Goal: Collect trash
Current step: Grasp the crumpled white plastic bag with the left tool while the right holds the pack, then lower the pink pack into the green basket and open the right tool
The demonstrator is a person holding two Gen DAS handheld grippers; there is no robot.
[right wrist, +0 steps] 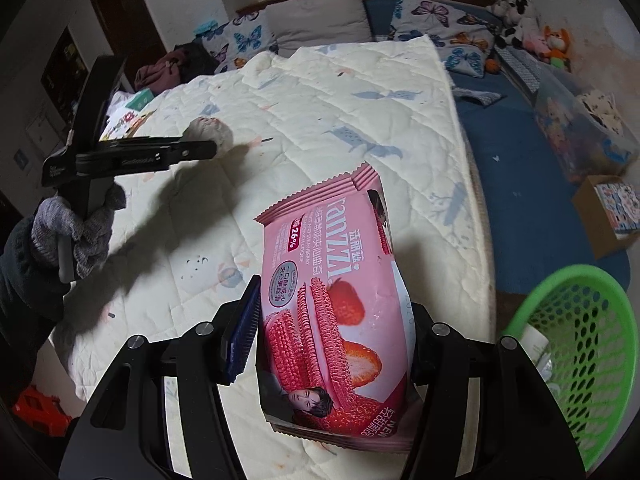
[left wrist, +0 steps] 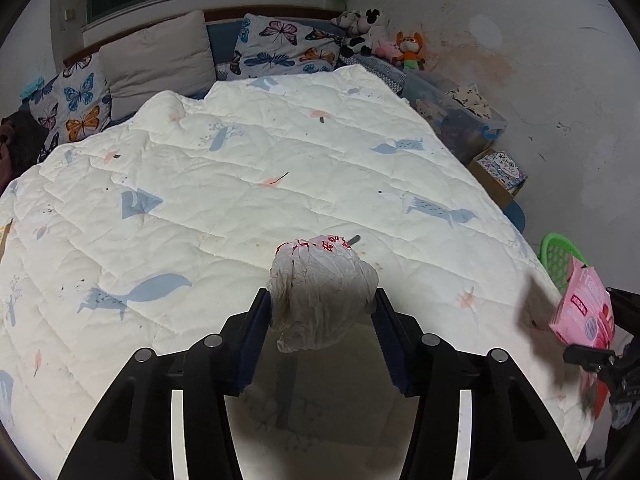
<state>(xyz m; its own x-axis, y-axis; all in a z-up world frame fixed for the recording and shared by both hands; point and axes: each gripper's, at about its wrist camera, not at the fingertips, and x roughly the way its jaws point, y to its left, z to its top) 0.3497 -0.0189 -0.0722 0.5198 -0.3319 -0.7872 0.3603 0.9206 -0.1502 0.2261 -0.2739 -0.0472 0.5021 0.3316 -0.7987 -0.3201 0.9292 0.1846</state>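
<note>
My left gripper (left wrist: pixel 322 300) is shut on a crumpled white plastic bag (left wrist: pixel 320 292) with red print, held above the white quilt (left wrist: pixel 200 184). My right gripper (right wrist: pixel 332 300) is shut on a pink strawberry cookie wrapper (right wrist: pixel 332 280), held above the quilt's right edge. The wrapper also shows in the left wrist view (left wrist: pixel 584 308) at the far right. The left gripper with the bag (right wrist: pixel 208 130) shows in the right wrist view at the left. A green perforated trash basket (right wrist: pixel 576 340) stands on the floor to the right of the bed, with some trash inside.
Butterfly pillows (left wrist: pixel 280 44) and a grey pillow (left wrist: pixel 160 56) lie at the bed's head. Plush toys (left wrist: pixel 376 36) sit in the far corner. A clear storage bin (right wrist: pixel 580 132) and a cardboard box (right wrist: pixel 608 212) stand along the right wall on a blue mat.
</note>
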